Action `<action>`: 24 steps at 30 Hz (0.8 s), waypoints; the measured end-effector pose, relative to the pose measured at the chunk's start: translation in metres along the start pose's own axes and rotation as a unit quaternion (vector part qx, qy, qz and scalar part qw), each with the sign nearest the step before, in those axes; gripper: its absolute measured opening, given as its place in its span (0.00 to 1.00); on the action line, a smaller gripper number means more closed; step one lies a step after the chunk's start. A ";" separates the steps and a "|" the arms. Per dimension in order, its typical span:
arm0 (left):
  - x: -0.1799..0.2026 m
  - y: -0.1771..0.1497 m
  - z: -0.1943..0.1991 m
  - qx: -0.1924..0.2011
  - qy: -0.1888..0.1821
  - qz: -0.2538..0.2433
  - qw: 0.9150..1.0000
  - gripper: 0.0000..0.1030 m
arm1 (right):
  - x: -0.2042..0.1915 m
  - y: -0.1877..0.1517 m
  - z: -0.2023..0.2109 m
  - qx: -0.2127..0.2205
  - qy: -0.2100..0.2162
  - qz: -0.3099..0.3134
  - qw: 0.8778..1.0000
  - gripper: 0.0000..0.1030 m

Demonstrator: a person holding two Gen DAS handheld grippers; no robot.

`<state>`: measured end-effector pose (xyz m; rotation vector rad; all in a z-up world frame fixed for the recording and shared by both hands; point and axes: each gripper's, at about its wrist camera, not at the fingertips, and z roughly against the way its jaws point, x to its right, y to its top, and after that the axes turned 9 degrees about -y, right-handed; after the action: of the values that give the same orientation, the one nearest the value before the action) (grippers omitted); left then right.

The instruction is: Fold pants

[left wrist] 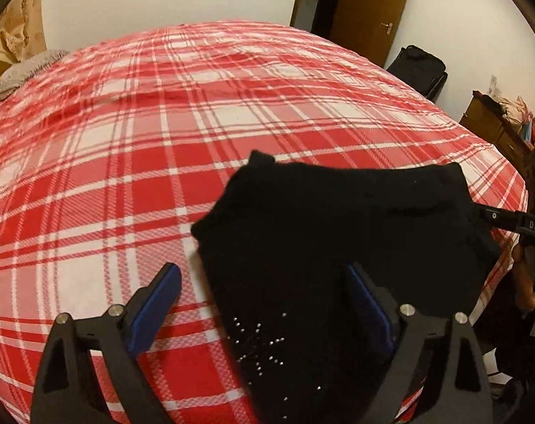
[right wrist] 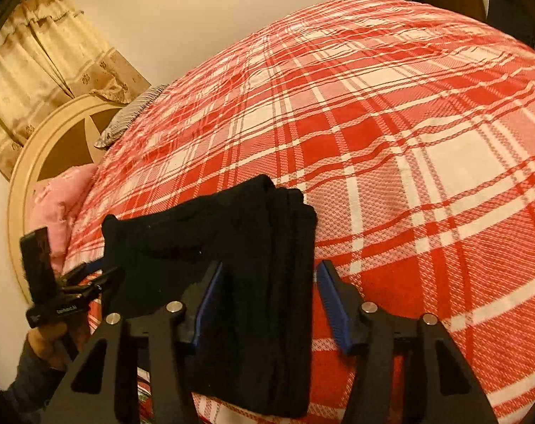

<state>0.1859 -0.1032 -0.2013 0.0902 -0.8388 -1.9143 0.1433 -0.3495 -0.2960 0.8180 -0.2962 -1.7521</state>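
Red-and-white plaid bedspread [left wrist: 133, 162]: bore folded black pants [left wrist: 338, 247] near its edge. Your left gripper [left wrist: 263, 300] gaped wide, holding nothing; your right gripper [right wrist: 267, 300] likewise, straddling the pants.

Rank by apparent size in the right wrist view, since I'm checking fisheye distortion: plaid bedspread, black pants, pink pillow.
1. plaid bedspread
2. black pants
3. pink pillow
The pants lie nearest the camera, so their lead over the pillow is unsure.
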 end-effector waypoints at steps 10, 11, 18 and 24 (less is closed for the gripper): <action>0.001 -0.003 -0.005 -0.006 0.000 -0.002 1.000 0.93 | -0.008 0.002 -0.009 0.006 0.012 0.014 1.000 0.38; 0.003 -0.003 -0.004 -0.005 -0.002 -0.007 1.000 0.90 | -0.009 0.002 -0.008 0.008 0.015 0.017 1.000 0.35; 0.008 -0.005 0.001 -0.002 -0.025 -0.019 0.999 0.64 | -0.016 -0.001 -0.002 0.024 0.021 0.034 0.999 0.30; 0.014 -0.005 0.004 -0.002 -0.028 -0.031 0.999 0.44 | -0.027 -0.003 0.011 0.047 0.022 0.056 0.997 0.28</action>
<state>0.1732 -0.1111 -0.1972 0.0610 -0.8790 -1.9837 0.1375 -0.3257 -0.2795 0.8886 -0.3898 -1.6233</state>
